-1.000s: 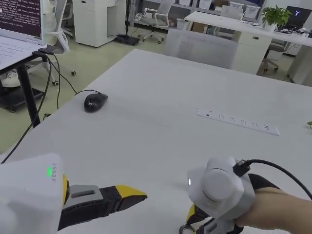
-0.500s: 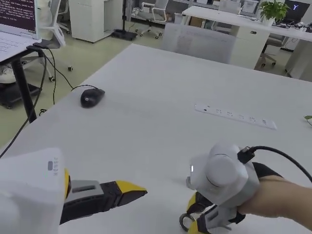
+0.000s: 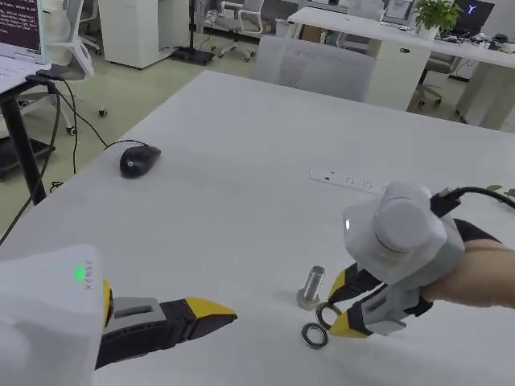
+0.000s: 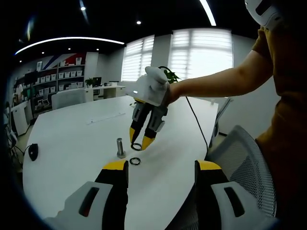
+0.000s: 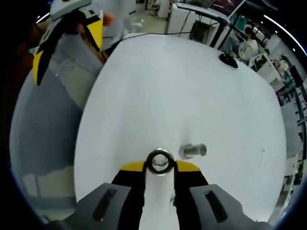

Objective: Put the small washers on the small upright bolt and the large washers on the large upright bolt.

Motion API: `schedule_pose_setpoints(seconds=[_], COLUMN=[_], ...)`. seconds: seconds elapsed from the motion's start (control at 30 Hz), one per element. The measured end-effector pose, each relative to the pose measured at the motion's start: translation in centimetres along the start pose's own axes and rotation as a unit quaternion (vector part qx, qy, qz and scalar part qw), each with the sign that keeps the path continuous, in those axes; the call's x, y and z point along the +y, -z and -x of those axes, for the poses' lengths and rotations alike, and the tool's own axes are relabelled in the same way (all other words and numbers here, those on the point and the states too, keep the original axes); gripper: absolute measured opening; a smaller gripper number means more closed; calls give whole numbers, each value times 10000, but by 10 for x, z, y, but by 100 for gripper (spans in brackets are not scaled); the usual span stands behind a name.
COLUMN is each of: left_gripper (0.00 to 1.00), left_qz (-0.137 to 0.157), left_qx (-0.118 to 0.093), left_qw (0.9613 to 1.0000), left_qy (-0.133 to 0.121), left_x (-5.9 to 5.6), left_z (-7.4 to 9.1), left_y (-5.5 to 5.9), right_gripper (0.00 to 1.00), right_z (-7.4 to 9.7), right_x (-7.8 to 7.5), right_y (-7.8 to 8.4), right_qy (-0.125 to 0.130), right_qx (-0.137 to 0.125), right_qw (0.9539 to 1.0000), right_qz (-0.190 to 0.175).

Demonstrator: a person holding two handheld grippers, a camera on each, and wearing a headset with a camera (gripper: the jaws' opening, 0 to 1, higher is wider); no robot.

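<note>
Pinching a washer (image 5: 159, 161) by its rim in my right gripper (image 3: 338, 310), just right of the upright bolt (image 3: 311, 287); positioned, I judge, for slipping over its top. Second washer (image 3: 314, 334) lies flat on the table (image 3: 241, 161), near side of the bolt. Left gripper (image 4: 160, 165) idle at near left, jaws spread.

nothing readable: print on the left tool (image 3: 224, 315) and lines on the laptop screen (image 3: 18, 24) are too blurred.
</note>
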State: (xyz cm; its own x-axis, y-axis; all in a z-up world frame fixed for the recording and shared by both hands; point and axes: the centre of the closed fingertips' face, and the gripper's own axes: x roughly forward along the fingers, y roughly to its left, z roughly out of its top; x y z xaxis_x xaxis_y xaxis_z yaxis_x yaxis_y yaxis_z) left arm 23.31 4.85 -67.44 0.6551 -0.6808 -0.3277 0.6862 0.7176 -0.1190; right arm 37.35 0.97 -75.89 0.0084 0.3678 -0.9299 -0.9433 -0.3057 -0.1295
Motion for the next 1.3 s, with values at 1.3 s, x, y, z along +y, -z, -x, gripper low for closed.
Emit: schedule_pose_setpoints(seconds=[1.3], left_gripper=[55], left_qz=[205], left_qx=[-28], left_qw=[9998], left_qy=[-33], left_x=[19], left_z=[-4], left_y=[6], right_gripper=[22], right_z=[-33], right_x=[-52], right_y=[-4], right_qy=[-95], right_qx=[238], right_qw=[9996], right_qz=[90])
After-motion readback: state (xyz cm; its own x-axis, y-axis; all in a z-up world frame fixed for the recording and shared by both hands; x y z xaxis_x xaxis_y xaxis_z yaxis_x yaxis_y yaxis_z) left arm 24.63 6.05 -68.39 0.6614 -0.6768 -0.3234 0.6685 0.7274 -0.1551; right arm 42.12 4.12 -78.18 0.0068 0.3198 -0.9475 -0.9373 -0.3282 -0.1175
